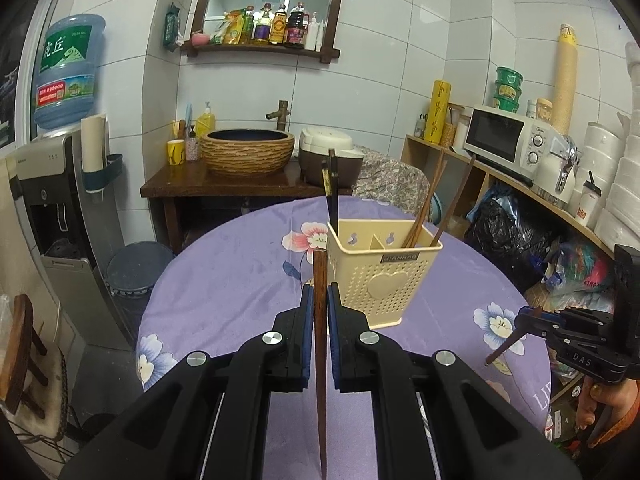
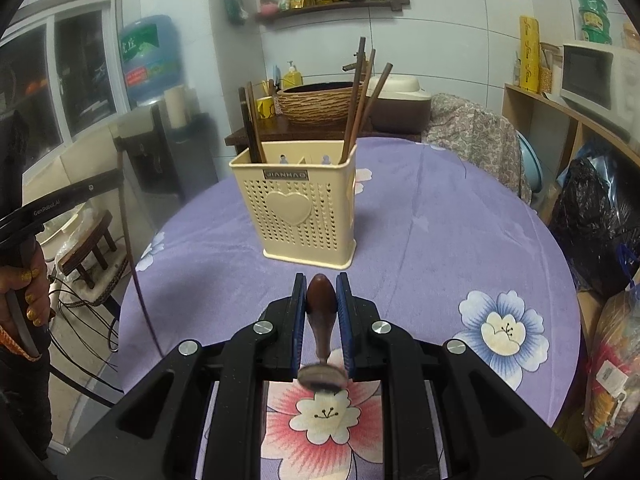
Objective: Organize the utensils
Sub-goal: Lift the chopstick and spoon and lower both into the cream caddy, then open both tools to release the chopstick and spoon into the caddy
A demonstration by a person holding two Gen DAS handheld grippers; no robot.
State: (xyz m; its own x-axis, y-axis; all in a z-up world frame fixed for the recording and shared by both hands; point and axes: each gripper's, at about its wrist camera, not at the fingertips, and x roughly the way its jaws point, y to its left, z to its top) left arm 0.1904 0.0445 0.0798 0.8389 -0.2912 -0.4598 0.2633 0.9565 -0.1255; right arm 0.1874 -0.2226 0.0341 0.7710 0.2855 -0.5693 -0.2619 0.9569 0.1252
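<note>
My left gripper (image 1: 319,292) is shut on a brown wooden chopstick (image 1: 320,360) that stands nearly upright between its blue pads. Just behind it a cream perforated utensil holder (image 1: 384,276) stands on the table, with several chopsticks (image 1: 424,196) leaning in its compartments. My right gripper (image 2: 321,280) is shut on a dark wooden spoon (image 2: 320,296), short of the holder (image 2: 304,204). In the left wrist view the right gripper (image 1: 522,316) hovers at the table's right, the spoon's thin end (image 1: 500,348) slanting down. The left gripper (image 2: 118,168) with its hanging chopstick (image 2: 132,260) shows at the left of the right wrist view.
The round table carries a purple floral cloth (image 1: 224,280). Behind it stand a wooden washstand with a woven-pattern basin (image 1: 248,152) and a rice cooker (image 1: 326,156). A water dispenser (image 1: 52,184) is on the left, and shelves with a microwave (image 1: 504,140) and bags are on the right.
</note>
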